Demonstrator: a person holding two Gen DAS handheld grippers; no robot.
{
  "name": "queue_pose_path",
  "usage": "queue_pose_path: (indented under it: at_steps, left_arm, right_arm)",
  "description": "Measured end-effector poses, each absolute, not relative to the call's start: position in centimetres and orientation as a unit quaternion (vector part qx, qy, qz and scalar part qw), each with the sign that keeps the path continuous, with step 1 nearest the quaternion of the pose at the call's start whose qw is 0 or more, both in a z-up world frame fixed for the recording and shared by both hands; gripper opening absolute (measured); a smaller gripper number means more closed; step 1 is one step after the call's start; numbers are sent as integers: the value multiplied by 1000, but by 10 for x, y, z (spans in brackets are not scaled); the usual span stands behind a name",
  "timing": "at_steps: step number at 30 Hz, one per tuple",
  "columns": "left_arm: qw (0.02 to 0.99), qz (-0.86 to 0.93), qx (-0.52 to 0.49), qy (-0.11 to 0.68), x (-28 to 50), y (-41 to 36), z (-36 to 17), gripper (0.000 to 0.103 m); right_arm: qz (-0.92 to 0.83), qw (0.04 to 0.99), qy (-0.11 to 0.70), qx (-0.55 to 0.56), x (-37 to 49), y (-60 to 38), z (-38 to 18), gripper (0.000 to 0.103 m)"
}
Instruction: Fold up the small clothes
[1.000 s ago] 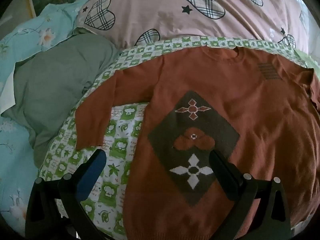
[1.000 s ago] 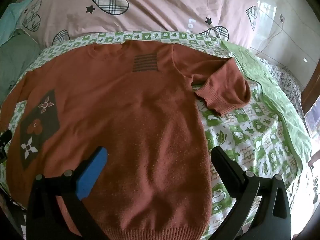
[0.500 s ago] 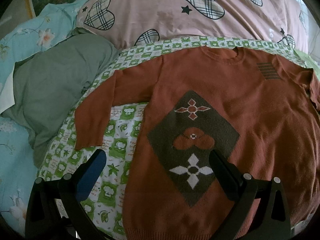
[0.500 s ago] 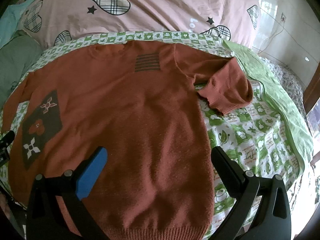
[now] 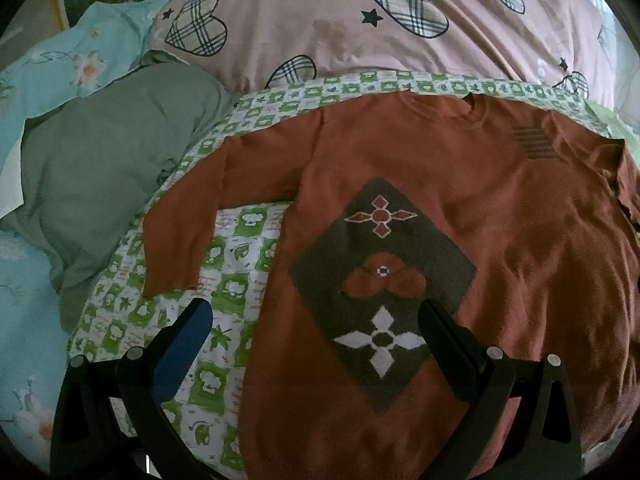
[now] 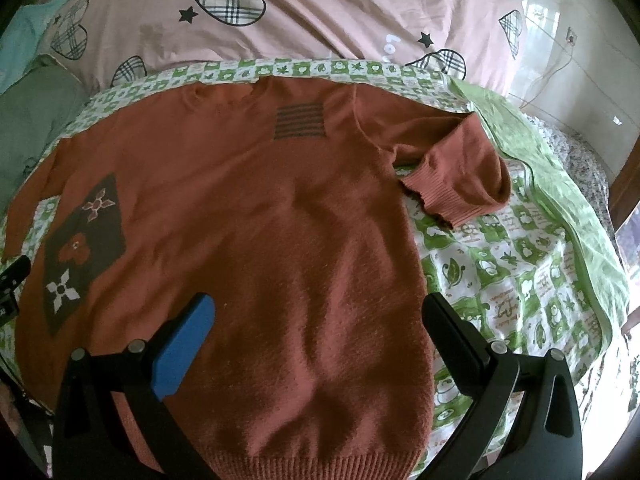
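i see both left tongs (image 5: 316,316) and right tongs (image 6: 318,312) released, hovering over flat rust-orange knit sweater (image 6: 256,208) on green-checked bedsheet (image 6: 500,264).

Sweater (image 5: 500,208) right sleeve cut off

The left gripper (image 5: 316,316) is a black, matte plastic fork of two broad fingers that widen toward the camera into triangular frames with cut-out openings. The finger on the left side of the gap carries a blue pad (image 5: 182,346) on its inner face; the opposite finger is plain black. Two round silver screw heads (image 5: 495,353) sit on each frame just behind the jaws. The right gripper (image 6: 318,314) has the same build: black fingers, a blue pad (image 6: 184,350) on the left inner face, and paired silver screws (image 6: 498,347) behind each jaw.
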State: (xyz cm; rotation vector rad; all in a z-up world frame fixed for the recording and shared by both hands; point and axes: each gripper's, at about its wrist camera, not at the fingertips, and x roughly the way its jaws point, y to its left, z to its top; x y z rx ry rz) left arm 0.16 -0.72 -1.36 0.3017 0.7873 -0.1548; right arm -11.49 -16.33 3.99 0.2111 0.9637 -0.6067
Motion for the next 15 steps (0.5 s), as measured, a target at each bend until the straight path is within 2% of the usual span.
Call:
queue_pose_path:
  at_steps: [15]
  left_arm:
    - [908,-89,140,385,2,-11,-16,103]
  right_arm:
    - [-285,842,442,116,-119,-169,47,103]
